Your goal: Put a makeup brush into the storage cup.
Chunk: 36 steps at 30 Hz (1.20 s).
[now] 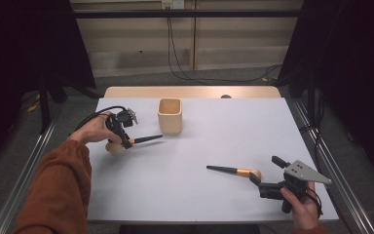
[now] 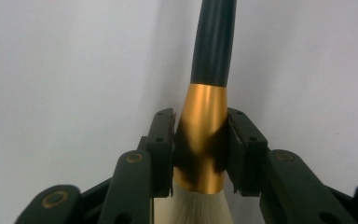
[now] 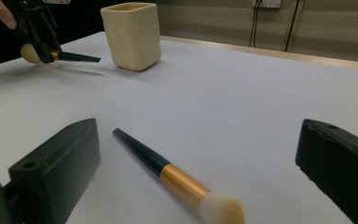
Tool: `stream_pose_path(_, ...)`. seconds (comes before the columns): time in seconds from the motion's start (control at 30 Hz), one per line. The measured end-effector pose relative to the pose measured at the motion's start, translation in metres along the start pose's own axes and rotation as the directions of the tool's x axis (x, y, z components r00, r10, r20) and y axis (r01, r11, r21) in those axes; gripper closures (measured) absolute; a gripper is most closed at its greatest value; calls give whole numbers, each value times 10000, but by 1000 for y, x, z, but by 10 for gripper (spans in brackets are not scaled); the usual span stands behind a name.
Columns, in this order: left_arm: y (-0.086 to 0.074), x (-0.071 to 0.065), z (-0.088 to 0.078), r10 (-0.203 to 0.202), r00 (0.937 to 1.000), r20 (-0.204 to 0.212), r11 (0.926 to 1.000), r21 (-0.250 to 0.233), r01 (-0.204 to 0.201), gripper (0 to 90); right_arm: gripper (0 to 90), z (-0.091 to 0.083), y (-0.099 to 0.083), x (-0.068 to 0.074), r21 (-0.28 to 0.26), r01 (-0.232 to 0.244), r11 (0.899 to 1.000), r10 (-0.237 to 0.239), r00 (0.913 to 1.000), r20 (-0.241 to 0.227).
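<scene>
Left gripper (image 2: 200, 154) clamped on gold ferrule of black-handled makeup brush (image 2: 205, 107), left of cream square ceramic cup (image 1: 170, 115); likely next: tip handle into cup

Right gripper (image 3: 200, 172) wide open, empty, around second identical brush (image 3: 177, 179), front-right of cup; grasp pending

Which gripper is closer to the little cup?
Left. The left gripper sits just to the left of the cup, shut on a brush. The right gripper is far off, at the near right corner, jaws open.
</scene>
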State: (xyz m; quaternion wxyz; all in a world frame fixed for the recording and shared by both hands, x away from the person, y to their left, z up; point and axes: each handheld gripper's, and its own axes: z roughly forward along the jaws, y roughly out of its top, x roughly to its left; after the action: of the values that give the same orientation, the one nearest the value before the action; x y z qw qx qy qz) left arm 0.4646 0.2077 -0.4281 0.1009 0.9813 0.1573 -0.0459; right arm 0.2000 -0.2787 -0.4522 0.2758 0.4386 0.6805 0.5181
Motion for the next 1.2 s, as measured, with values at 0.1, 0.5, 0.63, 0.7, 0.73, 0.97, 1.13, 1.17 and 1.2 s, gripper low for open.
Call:
stream_pose_path(0.1, -5, -3, -5, -339, 9993, 126, 9980, -521, 345, 658, 0, 0, 0, 0, 8, -3, 10000, 3, 10000, 6)
stream_pose_path(0.5, -24, -14, -17, -1217, 9918, 384, 9735, -1902, 1268, 658, 0, 1, 0, 0, 20, -3, 10000, 3, 10000, 23)
stream_pose_path(0.63, -29, -18, -20, -1395, 9886, 571, 9594, -2394, 1492, 658, 0, 1, 0, 1, 48, -15, 10000, 15, 10000, 6)
stream_pose_path(0.7, -32, -21, -22, -1511, 9865, 628, 9492, -2693, 1625, 658, 0, 1, 0, 1, 38, -12, 10000, 12, 10000, 8)
stream_pose_path(0.73, -33, -22, -23, -1541, 9861, 627, 9468, -2759, 1655, 658, 0, 1, 0, 1, 39, 0, 10000, 0, 10000, 5)
stream_pose_path(0.97, -44, -32, -27, -1851, 9808, 609, 9104, -3652, 1945, 658, 0, 2, 1, 1, 29, 6, 10000, -6, 10000, 15)
stream_pose_path(1.13, -52, -39, -27, -2021, 9775, 603, 8677, -4519, 2073, 658, 0, 2, 1, 1, 46, 36, 10000, -36, 10000, 18)
stream_pose_path(1.17, -53, -41, -27, -2139, 9744, 699, 8529, -4729, 2211, 658, 0, 2, 1, 1, 47, 34, 10000, -34, 10000, 21)
stream_pose_path(1.2, -55, -42, -26, -2086, 9753, 721, 8488, -4820, 2172, 658, 0, 2, 1, 1, 39, -3, 10000, 3, 10000, 23)
